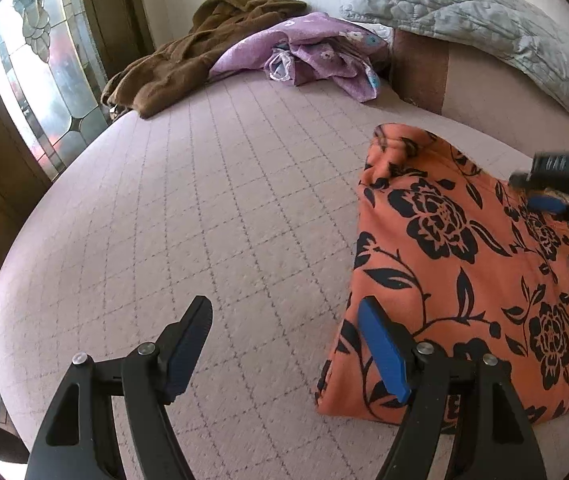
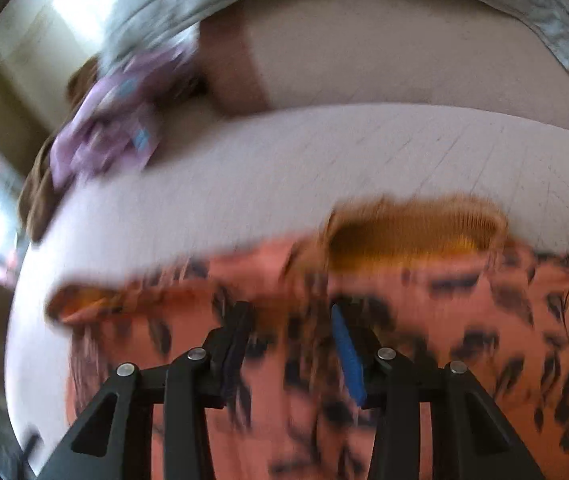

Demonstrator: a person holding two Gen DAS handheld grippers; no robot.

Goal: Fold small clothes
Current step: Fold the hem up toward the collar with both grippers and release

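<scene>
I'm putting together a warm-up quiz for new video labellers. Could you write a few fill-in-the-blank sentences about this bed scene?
1. The orange garment is printed with black ____.
2. The left tool is open and holds ____.
3. The purple garment lies between the grey quilt and a ____ garment.
4. All the clothes lie on a ____.

Missing words: flowers; nothing; brown; bed

Matt woven cloth with a stitched grid on the bed cover [image 1: 212, 200]; thin, smooth printed fabric on the orange floral garment [image 1: 456, 280], ribbed knit at its mustard collar [image 2: 412, 236]. Fuzzy, rough pile on the brown garment [image 1: 188, 60], soft light print on the purple cloth [image 1: 316, 52], puckered quilting on the grey blanket [image 1: 464, 12]. Matt black plastic on the left hand-held gripper [image 1: 284, 348] with blue rubbery pads [image 1: 384, 352] and bright metal pins; leaded glass, glossy, in the window [image 1: 44, 76].
</scene>
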